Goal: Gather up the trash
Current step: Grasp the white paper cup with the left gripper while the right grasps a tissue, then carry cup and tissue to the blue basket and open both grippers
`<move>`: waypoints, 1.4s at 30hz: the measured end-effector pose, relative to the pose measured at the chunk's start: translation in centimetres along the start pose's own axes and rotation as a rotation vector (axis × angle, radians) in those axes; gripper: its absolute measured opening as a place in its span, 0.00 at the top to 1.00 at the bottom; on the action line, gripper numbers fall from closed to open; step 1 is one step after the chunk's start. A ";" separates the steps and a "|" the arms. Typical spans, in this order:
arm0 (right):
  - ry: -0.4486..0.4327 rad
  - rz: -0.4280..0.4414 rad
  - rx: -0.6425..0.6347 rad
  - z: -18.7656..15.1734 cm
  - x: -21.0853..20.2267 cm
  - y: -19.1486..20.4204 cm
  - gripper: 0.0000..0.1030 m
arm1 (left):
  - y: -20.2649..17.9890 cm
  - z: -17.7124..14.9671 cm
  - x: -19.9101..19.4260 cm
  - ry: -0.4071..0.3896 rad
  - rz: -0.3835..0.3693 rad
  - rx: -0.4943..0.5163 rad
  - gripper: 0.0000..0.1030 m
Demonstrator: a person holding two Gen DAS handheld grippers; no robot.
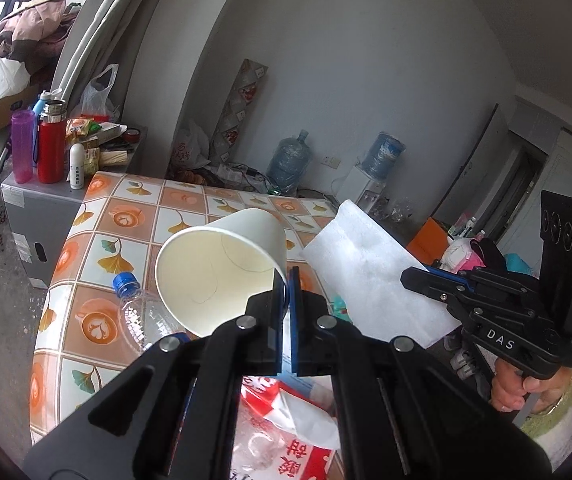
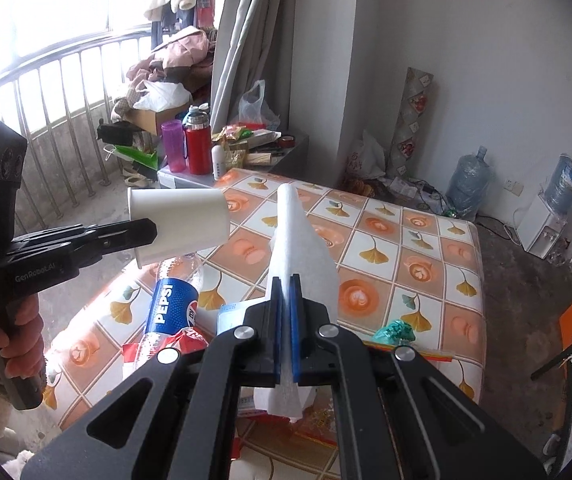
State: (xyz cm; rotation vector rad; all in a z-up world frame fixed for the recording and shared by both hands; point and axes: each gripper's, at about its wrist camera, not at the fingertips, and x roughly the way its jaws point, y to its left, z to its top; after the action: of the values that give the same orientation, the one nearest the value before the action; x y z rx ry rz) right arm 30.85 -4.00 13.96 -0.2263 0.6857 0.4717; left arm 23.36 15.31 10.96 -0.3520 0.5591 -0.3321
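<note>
My left gripper [image 1: 287, 280] is shut on the rim of a white paper cup [image 1: 222, 264], held on its side above the table; the cup also shows in the right wrist view [image 2: 182, 224]. My right gripper [image 2: 285, 292] is shut on a white foam sheet [image 2: 298, 248], held up over the table; the sheet also shows in the left wrist view [image 1: 370, 264]. An empty Pepsi bottle [image 2: 174, 304] lies on the tiled tablecloth [image 2: 406, 248] below the cup. A red and white plastic bag [image 1: 286, 420] lies at the near edge.
A grey cabinet [image 1: 42, 216] beyond the table holds flasks and snack packets. Water jugs [image 2: 468, 184] and a dispenser [image 2: 546, 220] stand by the far wall. A small green wrapper [image 2: 394, 330] lies on the table's near right.
</note>
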 end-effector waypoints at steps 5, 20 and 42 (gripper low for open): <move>-0.043 -0.012 0.021 -1.7 -5.2 -0.1 0.97 | -4.6 -1.3 -2.9 0.016 -0.050 0.075 1.00; 0.053 -0.131 0.217 -17.1 -19.0 -1.8 0.97 | -20.7 -12.7 -5.1 0.301 -0.362 0.322 0.99; 0.353 -0.310 0.937 -47.1 -23.3 -11.7 0.97 | -43.2 -39.4 8.6 0.977 -0.641 0.641 0.99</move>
State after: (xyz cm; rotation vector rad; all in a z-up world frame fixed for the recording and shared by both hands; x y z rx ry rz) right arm -5.26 -38.68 -5.85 0.4779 1.1249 -0.2209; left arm -1.06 -35.62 -6.46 0.3095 1.2408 -1.3013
